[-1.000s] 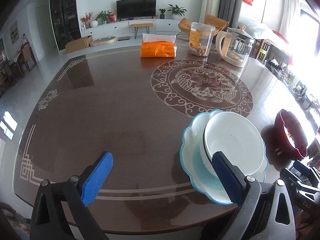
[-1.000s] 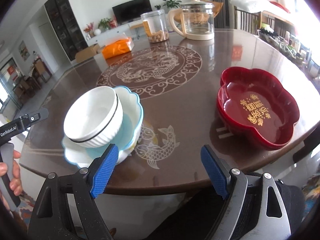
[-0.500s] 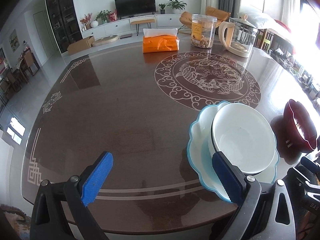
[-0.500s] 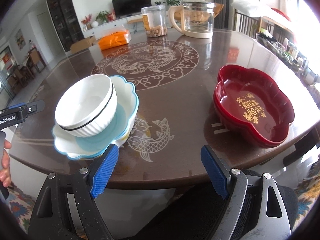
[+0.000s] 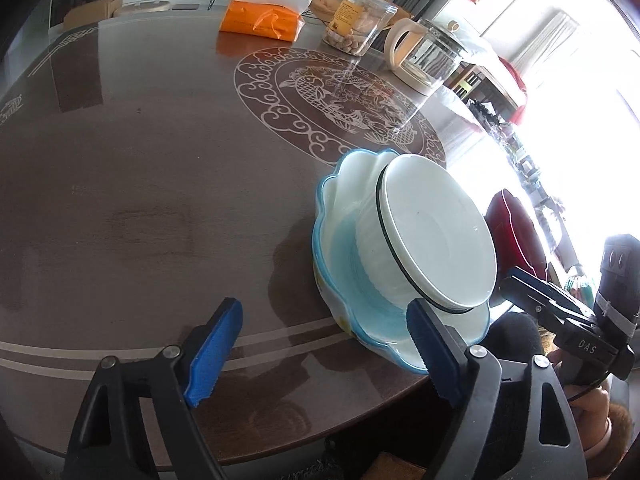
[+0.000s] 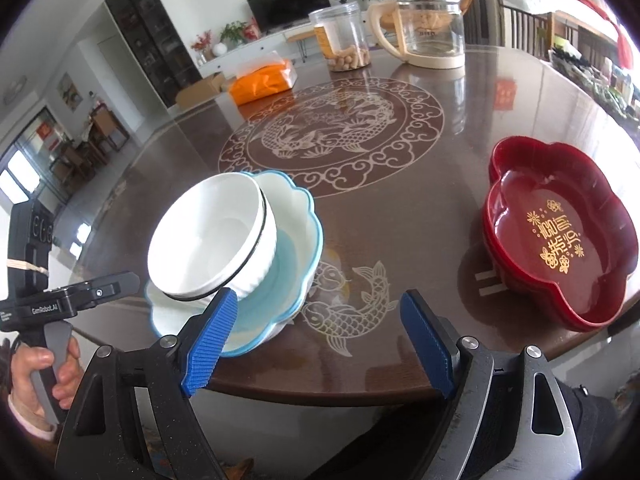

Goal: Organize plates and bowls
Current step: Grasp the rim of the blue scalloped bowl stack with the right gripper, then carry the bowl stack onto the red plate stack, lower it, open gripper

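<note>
Left gripper (image 5: 324, 344) spread, empty | right gripper (image 6: 320, 336) spread, empty — white bowl (image 6: 208, 240) nested in scalloped blue plate (image 6: 296, 236) | red dish (image 6: 560, 236) far right

"DAS" on right tongs (image 5: 584, 346) ("GenRobot.AI" on left tongs (image 6: 48, 309))

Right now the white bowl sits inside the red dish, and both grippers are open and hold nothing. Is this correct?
Not quite. The white bowl sits in the blue-rimmed dish, not the red one; the red dish holds nothing, as the right wrist view shows. The rest holds: the left gripper and right gripper are both open and hold nothing.
</note>
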`<state>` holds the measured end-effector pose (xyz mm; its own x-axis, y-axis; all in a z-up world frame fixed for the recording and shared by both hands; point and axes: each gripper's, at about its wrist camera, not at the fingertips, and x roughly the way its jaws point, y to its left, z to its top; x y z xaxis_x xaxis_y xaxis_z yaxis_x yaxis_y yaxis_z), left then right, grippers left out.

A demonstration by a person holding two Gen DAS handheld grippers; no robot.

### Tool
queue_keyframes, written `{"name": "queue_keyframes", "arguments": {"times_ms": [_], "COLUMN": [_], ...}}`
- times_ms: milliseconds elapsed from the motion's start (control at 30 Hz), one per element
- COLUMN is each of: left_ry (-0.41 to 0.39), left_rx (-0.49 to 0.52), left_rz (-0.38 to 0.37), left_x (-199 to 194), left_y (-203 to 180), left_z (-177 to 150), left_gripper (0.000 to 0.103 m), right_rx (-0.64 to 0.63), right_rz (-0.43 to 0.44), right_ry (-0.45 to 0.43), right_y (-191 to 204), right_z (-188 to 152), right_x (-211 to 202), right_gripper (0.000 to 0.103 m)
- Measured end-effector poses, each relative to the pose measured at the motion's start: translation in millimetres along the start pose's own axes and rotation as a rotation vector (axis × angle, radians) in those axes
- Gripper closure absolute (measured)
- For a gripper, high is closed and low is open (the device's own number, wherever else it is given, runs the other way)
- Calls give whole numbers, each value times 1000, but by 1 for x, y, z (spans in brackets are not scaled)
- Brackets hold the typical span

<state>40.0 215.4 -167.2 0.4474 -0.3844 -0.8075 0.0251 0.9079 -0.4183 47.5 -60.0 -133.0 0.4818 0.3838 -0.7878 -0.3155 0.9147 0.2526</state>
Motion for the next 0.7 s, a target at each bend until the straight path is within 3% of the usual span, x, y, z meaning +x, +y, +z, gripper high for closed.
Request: {"name": "queue_keyframes", "arguments": {"times_ms": [67, 133, 167, 300, 367, 433, 533, 700], "left_ry": [31, 50, 53, 63, 54, 38, 32, 6], "left_rx": [3, -17, -28, -59, -62, -73, -85, -53], "left_rz": [23, 6, 2, -17, 5, 17, 18, 18], "left_x": [11, 18, 20, 30, 34, 34, 32, 27], "left_y": [-2, -2, -2, -7, -11, -12, -11, -21], "left_z": [3, 5, 6, 9, 10, 7, 7, 9], "left_gripper": [43, 51, 57, 78, 78, 79, 79, 79], "right_rx": [-15, -14, -2, -5, 19, 39, -38, -14], "right_rz": [-7, 10, 38, 49, 86, 147, 89, 121], "right_ry": [31, 78, 97, 136, 165, 208, 203, 190], "right_y": [-1, -4, -6, -7, -10, -9, 4, -7], "right_z": [4, 10, 12, 18, 18, 16, 14, 7], "right_x": [12, 26, 32, 51, 61, 72, 70, 62], "right_gripper": [30, 68, 72, 71, 71, 82, 82, 82]}}
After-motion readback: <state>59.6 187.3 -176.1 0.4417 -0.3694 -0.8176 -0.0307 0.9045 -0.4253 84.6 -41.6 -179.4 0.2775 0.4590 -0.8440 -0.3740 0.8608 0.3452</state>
